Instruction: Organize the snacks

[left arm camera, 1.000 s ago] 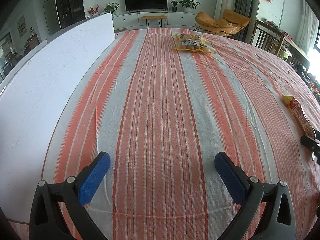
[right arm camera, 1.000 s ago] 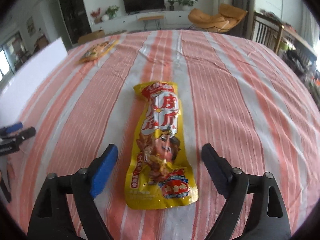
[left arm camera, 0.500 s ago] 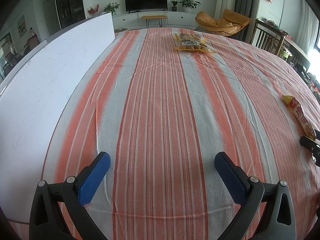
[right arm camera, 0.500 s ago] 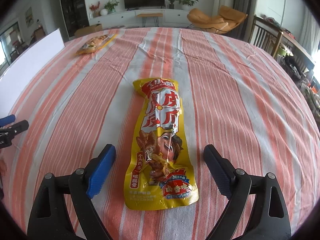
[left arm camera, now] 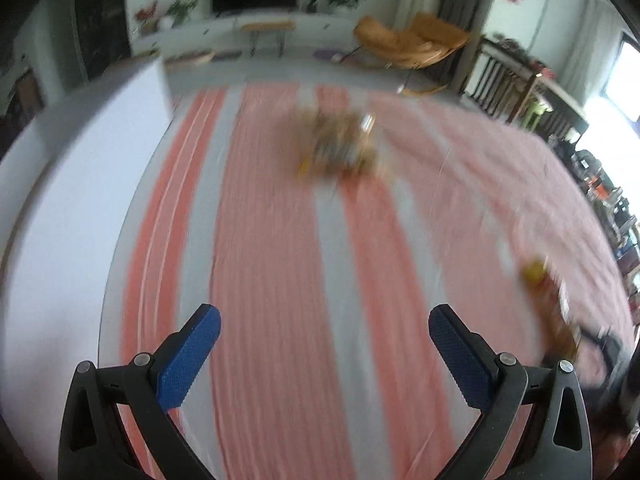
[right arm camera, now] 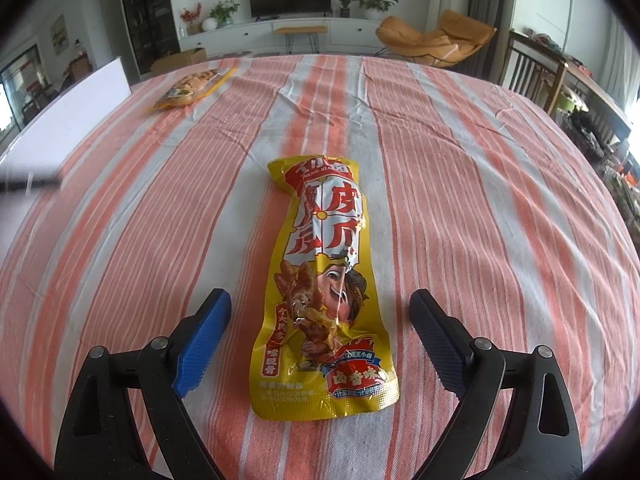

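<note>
Snacks lie on a striped orange-and-white tablecloth (right arm camera: 460, 208): a long yellow snack packet (right arm camera: 320, 292) lies flat, lengthwise, right in front of the right gripper (right arm camera: 320, 340), and a smaller orange snack bag (right arm camera: 192, 88) sits far off at the cloth's back left, near a white board (right arm camera: 76, 116). The left wrist view is smeared by motion, so the orange bag (left arm camera: 340, 144) is only a brown-yellow blur at mid-cloth and its print cannot be read; the yellow packet (left arm camera: 548, 300) shows as a blurred streak at the right edge, with a dark shape beside it that is too smeared to name. The white board (left arm camera: 80, 208) fills the left side there, its lower end cut off by the frame. The right wrist view is sharp and shows the packet's cartoon face and red lettering, which the left view does not. Right gripper points steeply down at the cloth, its blue-padded jaws opening, standing wide on either side of the packet's lower half without touching it. Left gripper (left arm camera: 324, 344) also tilts downward, jaws wide apart over bare cloth, nothing between them
</note>
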Demonstrator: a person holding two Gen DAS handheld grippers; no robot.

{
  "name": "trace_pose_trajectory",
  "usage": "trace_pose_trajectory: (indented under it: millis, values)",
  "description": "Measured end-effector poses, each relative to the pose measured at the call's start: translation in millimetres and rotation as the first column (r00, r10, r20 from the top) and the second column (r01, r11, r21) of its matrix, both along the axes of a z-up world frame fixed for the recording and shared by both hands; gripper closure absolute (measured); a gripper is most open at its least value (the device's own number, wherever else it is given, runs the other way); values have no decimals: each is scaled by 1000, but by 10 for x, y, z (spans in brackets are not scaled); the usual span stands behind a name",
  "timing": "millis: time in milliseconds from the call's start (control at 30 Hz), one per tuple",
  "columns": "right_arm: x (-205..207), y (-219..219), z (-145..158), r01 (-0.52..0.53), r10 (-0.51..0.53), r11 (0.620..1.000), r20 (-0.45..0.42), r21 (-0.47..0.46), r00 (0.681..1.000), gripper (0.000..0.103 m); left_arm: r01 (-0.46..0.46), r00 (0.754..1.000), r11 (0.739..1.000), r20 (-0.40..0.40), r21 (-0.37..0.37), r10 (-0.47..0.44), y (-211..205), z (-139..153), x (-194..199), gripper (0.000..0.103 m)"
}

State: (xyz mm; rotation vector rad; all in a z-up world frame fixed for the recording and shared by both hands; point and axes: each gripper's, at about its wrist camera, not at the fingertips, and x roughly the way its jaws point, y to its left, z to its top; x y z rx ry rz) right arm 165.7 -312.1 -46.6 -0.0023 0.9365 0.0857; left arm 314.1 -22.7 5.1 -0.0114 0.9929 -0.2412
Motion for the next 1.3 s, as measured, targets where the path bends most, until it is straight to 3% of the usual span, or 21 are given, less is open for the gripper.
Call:
trace_pose_trajectory:
  millis: [233, 433, 500, 533, 567, 733, 867, 1000, 1100, 1133, 1167, 1300]
  values:
    - [-3, 2, 0, 1, -1, 1000, 0, 0, 1000, 10, 35, 999, 992, 25, 123, -39, -558, 28, 1029, 0]
    - [-4, 3, 0, 1, -1, 1000, 0, 0, 1000, 10, -72, 997, 989, -17, 128, 75, -642, -324, 1666, 1]
    - [-5, 3, 0, 1, -1, 1000, 0, 0, 1000, 10, -93, 994, 991, -48, 95, 98, -592, -448, 1749, 23]
    - [-5, 3, 0, 1, -1, 1000, 0, 0, 1000, 10, -88, 992, 994, -81, 69, 94, -567, -520, 1778, 45]
    - [-5, 3, 0, 1, -1, 1000, 0, 0, 1000, 10, -94, 993, 994, -68, 47, 97, -538, -519, 1761, 47]
    - [-2, 2, -4, 1, -1, 1000, 0, 0, 1000, 10, -18, 998, 999, -52, 30, 20, -412, -490, 1223, 49]
    - [-13, 0, 0, 0, 0, 1000, 1, 1, 1000, 10, 40, 997, 997, -72, 66, -35, -177, -474, 248, 49]
    - [2, 5, -8, -1, 1, 1000, 0, -1, 1000, 10, 9, 997, 1000, -77, 24, -7, 133, -499, -896, 47]
    - [15, 13, -16, 0, 0, 1000, 0, -4, 1000, 10, -2, 1000, 999, -11, 39, 3, 171, -501, -1321, 33]
    - [13, 9, -13, 0, 0, 1000, 1, -5, 1000, 10, 10, 1000, 999, 2, 53, -10, 146, -524, -1400, 21]
    - [15, 11, -16, 0, 0, 1000, 1, -5, 1000, 10, 27, 1000, 997, 11, 66, -28, 101, -553, -1436, 16]
    - [15, 12, -17, 2, -2, 1000, 1, -6, 1000, 10, 69, 994, 989, 76, 127, -79, 1, -647, -1448, 7]
